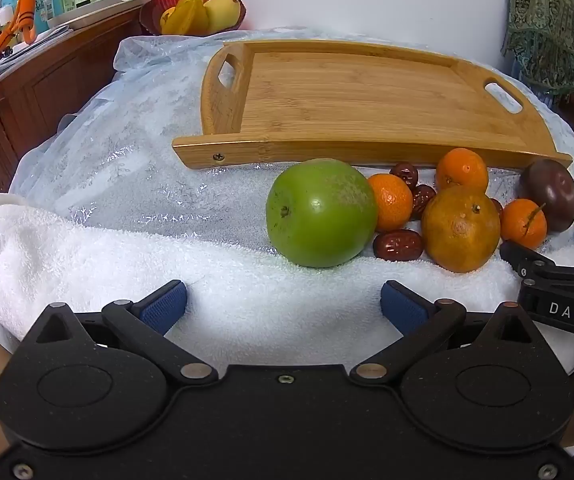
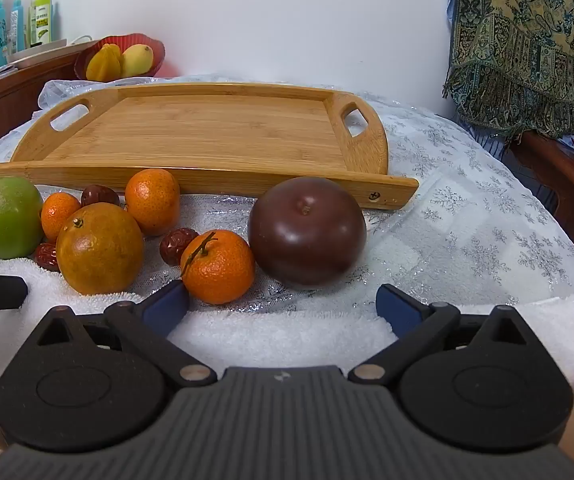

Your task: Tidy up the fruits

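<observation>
Bench is draped in a silver snowflake-print cloth (image 2: pixel 467 216) with a white towel (image 1: pixel 87 256) along the near edge; white wall behind, red fruit bowl (image 1: pixel 193 10) and bottles on a wooden cabinet (image 1: pixel 27 92) at left, patterned shawl (image 2: pixel 527 40) at right. Bamboo tray (image 2: pixel 207 128) sits bare, fruit bunched just in front: green apple (image 1: pixel 321 212), large orange (image 2: pixel 99 248), small tangerines, red dates, dark passion fruit (image 2: pixel 307 230). Left gripper (image 1: pixel 283 306) and right gripper (image 2: pixel 283 308): jaws spread, holding nothing, over the towel.
</observation>
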A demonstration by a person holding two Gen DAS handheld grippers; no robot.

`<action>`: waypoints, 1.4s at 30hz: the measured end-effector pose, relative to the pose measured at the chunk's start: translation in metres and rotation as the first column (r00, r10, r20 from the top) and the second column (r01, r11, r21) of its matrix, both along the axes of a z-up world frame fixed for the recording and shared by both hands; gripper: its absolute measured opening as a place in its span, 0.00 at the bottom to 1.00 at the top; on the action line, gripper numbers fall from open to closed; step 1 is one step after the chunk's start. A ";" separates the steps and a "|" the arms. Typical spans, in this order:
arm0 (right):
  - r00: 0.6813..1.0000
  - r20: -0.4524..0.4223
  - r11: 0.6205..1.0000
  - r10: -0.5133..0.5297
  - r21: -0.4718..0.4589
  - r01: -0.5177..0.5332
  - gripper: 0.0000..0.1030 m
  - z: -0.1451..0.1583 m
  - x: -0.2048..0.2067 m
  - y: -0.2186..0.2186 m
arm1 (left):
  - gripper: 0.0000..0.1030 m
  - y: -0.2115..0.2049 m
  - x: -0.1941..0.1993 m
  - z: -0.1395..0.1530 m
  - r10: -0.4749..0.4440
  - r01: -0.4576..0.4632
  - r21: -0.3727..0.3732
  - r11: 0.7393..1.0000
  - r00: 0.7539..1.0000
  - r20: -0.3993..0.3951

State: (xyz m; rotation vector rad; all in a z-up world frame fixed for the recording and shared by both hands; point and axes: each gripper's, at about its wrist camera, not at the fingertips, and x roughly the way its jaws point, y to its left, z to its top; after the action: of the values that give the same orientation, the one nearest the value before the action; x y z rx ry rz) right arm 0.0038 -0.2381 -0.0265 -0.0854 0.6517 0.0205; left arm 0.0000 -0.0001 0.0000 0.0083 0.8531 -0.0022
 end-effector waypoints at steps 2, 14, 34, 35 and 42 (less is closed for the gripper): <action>1.000 0.001 1.000 0.000 0.000 0.000 1.00 0.000 0.000 0.000 | 1.00 0.000 0.000 0.000 0.005 -0.005 0.000 1.000 1.000 0.004; 1.000 0.002 1.000 0.000 0.000 0.000 1.00 0.000 0.000 0.000 | 1.00 -0.001 -0.002 0.002 -0.004 0.003 0.010 1.000 1.000 0.011; 1.000 0.003 1.000 0.000 0.000 0.000 1.00 0.000 0.000 0.000 | 1.00 -0.002 -0.002 0.000 -0.002 0.002 0.012 1.000 1.000 0.010; 1.000 0.003 1.000 0.000 0.000 0.000 1.00 0.000 0.000 0.000 | 1.00 -0.002 -0.002 0.000 -0.002 0.002 0.013 1.000 1.000 0.010; 1.000 0.003 1.000 0.000 0.000 0.000 1.00 -0.001 0.000 0.000 | 1.00 -0.002 -0.002 0.000 -0.002 0.002 0.013 1.000 1.000 0.010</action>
State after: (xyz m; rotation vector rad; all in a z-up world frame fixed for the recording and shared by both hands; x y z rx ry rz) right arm 0.0033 -0.2384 -0.0274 -0.0851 0.6482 0.0208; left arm -0.0018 -0.0020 0.0001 0.0214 0.8429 0.0013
